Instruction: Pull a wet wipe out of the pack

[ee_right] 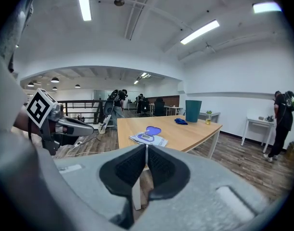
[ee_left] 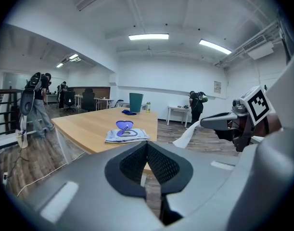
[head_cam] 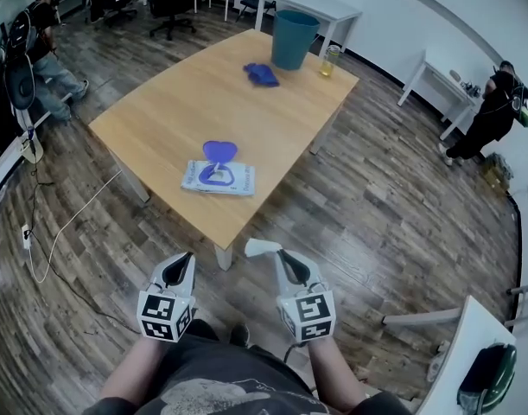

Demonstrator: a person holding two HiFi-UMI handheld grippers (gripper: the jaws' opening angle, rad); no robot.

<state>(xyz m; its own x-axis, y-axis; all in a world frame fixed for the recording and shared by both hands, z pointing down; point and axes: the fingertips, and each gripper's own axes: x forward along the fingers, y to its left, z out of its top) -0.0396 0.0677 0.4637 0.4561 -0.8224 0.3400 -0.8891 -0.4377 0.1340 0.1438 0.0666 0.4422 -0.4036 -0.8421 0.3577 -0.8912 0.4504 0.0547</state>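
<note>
The wet wipe pack (head_cam: 219,178) lies flat near the front edge of the wooden table (head_cam: 160,115), with its purple lid flipped up. It also shows in the left gripper view (ee_left: 127,134) and the right gripper view (ee_right: 147,138). Both grippers are off the table, low over the floor close to my body. My right gripper (head_cam: 281,253) is shut on a white wet wipe (head_cam: 258,247), which hangs from its tip (ee_left: 187,136). My left gripper (head_cam: 187,258) is shut with nothing between its pads (ee_left: 159,165).
At the table's far end stand a teal bin (head_cam: 294,39), a crumpled blue cloth (head_cam: 262,74) and a small bottle of yellow liquid (head_cam: 330,60). People stand at the left (head_cam: 47,59) and right (head_cam: 493,111). A white cable (head_cam: 65,232) runs over the floor.
</note>
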